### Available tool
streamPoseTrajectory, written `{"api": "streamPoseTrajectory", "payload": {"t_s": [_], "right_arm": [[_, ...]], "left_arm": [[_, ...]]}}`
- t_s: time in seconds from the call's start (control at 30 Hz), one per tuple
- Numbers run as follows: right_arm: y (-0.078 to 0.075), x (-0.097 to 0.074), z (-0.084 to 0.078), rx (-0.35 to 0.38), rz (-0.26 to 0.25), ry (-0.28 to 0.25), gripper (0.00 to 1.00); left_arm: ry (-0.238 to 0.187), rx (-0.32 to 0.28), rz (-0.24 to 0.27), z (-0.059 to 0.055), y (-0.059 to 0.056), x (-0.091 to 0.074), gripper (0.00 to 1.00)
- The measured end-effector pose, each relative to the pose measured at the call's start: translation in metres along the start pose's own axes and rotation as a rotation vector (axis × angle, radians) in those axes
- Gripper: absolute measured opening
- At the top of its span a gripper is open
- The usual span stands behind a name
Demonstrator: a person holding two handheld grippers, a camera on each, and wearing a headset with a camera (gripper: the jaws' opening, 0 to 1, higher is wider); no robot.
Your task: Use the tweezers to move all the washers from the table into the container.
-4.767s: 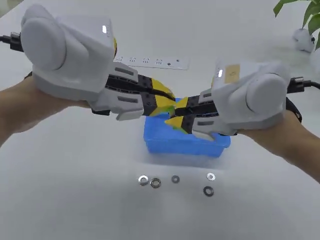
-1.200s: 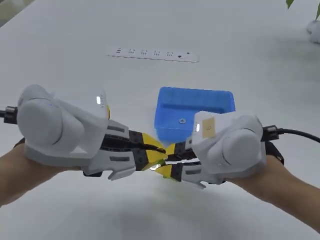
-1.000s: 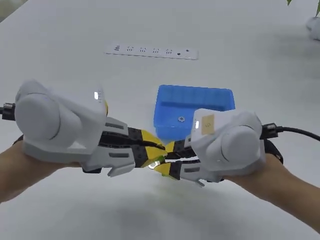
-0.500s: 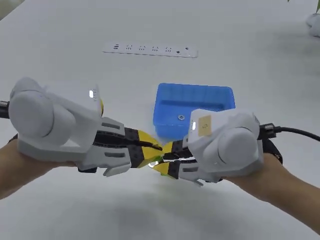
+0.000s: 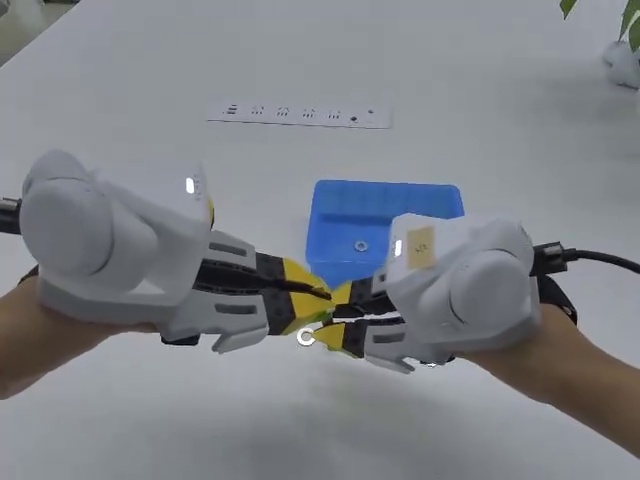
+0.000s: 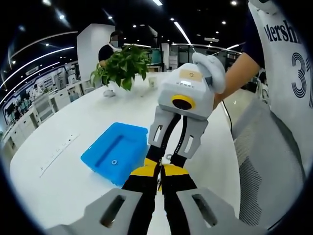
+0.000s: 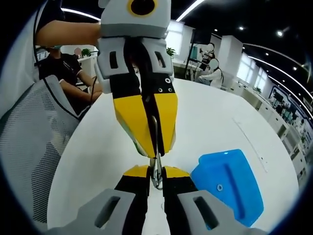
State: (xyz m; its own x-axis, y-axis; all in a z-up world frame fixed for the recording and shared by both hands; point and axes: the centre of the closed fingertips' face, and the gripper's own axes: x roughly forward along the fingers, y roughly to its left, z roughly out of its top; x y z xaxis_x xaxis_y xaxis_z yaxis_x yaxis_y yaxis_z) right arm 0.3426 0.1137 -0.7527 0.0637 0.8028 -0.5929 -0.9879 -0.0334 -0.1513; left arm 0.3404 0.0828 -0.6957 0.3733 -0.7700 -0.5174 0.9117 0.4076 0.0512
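My left gripper and right gripper meet tip to tip just in front of the blue container. Both are shut on thin metal tweezers that run between their yellow fingers. A small silver washer shows right under the meeting tips; I cannot tell whether it is lifted or lying on the table. One washer lies inside the container, also seen as the washer in the container and the washer in the container. The grippers hide the table beneath them.
A white power strip lies on the white table behind the container. A potted plant stands at the table's far end. A mesh chair is beside the table, and people sit in the background.
Since 4.8 s ago the joined grippers came from over the container to the table in front of it, and a washer now lies inside. Over the last second they barely moved.
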Motion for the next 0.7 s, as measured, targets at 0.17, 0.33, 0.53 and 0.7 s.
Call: {"api": "streamPoseTrajectory", "payload": {"t_s": [0.17,0.33,0.53,0.7], "right_arm": [[-0.007,-0.009,0.012,-0.007,-0.02,-0.022,0.1],[-0.018,-0.018,0.026,-0.028,-0.055,-0.04,0.1],[-0.026,-0.023,0.033,-0.049,-0.074,-0.043,0.1],[-0.036,-0.028,0.033,-0.05,-0.091,-0.049,0.1]], "left_arm": [[-0.01,0.037,0.017,0.014,0.005,-0.008,0.06],[-0.031,0.057,0.033,0.029,0.012,-0.016,0.06],[-0.033,0.091,0.04,0.038,0.017,-0.018,0.06],[-0.047,0.098,0.041,0.044,0.023,-0.015,0.06]]}}
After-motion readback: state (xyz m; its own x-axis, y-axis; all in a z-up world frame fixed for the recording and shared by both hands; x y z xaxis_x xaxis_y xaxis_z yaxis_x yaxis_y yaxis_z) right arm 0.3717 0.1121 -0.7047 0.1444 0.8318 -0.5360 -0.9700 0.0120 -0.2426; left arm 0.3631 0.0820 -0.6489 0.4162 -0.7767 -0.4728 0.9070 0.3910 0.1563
